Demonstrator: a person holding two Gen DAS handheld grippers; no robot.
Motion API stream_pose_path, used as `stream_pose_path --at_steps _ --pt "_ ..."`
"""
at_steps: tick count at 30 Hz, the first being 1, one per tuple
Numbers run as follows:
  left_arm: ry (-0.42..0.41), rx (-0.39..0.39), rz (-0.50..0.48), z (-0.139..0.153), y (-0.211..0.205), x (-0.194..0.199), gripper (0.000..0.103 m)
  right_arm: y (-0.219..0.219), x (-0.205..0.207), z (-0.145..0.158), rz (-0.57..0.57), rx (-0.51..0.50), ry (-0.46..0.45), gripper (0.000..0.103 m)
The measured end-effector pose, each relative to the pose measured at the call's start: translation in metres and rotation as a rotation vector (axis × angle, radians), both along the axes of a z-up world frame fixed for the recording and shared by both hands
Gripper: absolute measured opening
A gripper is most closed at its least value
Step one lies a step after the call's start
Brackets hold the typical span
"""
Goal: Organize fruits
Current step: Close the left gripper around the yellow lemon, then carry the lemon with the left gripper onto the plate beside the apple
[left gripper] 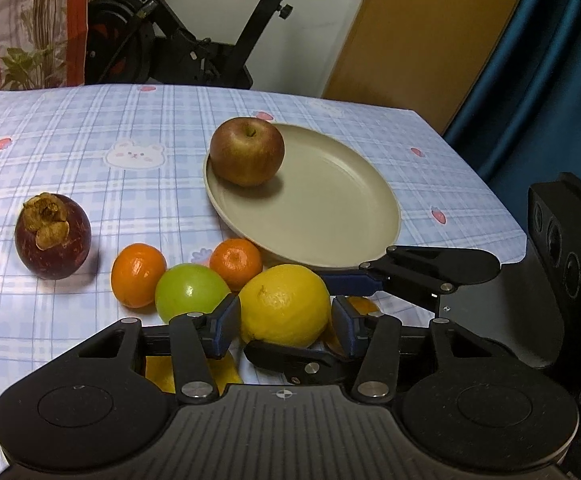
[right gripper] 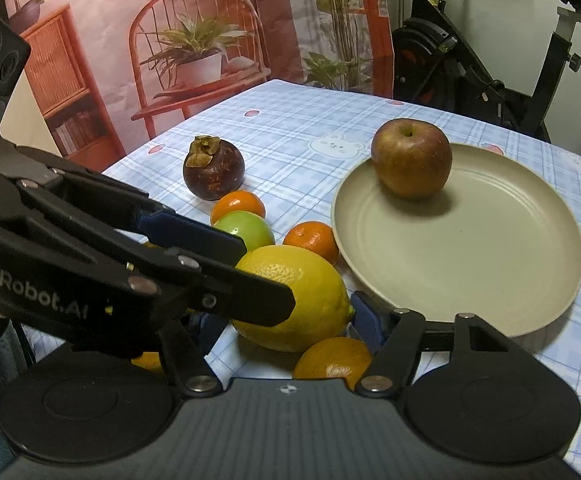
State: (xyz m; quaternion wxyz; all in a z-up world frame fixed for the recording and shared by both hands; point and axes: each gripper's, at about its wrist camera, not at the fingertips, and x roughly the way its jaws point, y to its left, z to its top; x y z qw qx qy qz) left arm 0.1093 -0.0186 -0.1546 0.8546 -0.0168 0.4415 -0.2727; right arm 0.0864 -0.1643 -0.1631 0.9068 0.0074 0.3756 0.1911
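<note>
A yellow lemon (left gripper: 284, 304) lies on the checked tablecloth in front of the beige plate (left gripper: 330, 216). My left gripper (left gripper: 285, 326) is shut on its two sides. My right gripper (right gripper: 288, 324) is shut on the same lemon (right gripper: 294, 300) from another direction; its fingers (left gripper: 354, 282) cross the left wrist view. A red-brown apple (left gripper: 246, 152) stands on the plate's far rim. Beside the lemon lie a green fruit (left gripper: 190, 294), two tangerines (left gripper: 138, 274) (left gripper: 236, 262) and a dark mangosteen (left gripper: 52, 236). Another orange fruit (right gripper: 332, 358) lies under the right gripper.
A yellow fruit (left gripper: 162, 374) lies partly hidden under the left gripper. The table's right edge (left gripper: 490, 200) runs close behind the plate. An exercise bike (left gripper: 194, 40) stands beyond the far edge, a printed backdrop (right gripper: 194, 40) to the left, a blue curtain (left gripper: 550, 80) to the right.
</note>
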Motion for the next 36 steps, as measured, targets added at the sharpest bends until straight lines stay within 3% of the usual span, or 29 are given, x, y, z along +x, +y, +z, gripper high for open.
stream_pose_path --at_steps 8,18,29,36 --pt "-0.016 0.019 0.019 0.003 0.0 -0.004 0.054 0.001 -0.004 0.001 -0.01 0.005 -0.026 0.068" --pt "-0.094 0.0 0.008 0.018 -0.005 -0.004 0.054 -0.007 -0.011 0.019 -0.033 0.052 -0.116 0.068" --pt "-0.117 -0.007 -0.014 0.02 -0.021 0.028 0.053 -0.022 0.011 0.028 -0.06 0.019 -0.138 0.068" --pt "-0.087 0.005 -0.007 0.01 -0.027 0.054 0.052 -0.035 0.036 0.018 -0.081 0.029 -0.117 0.068"
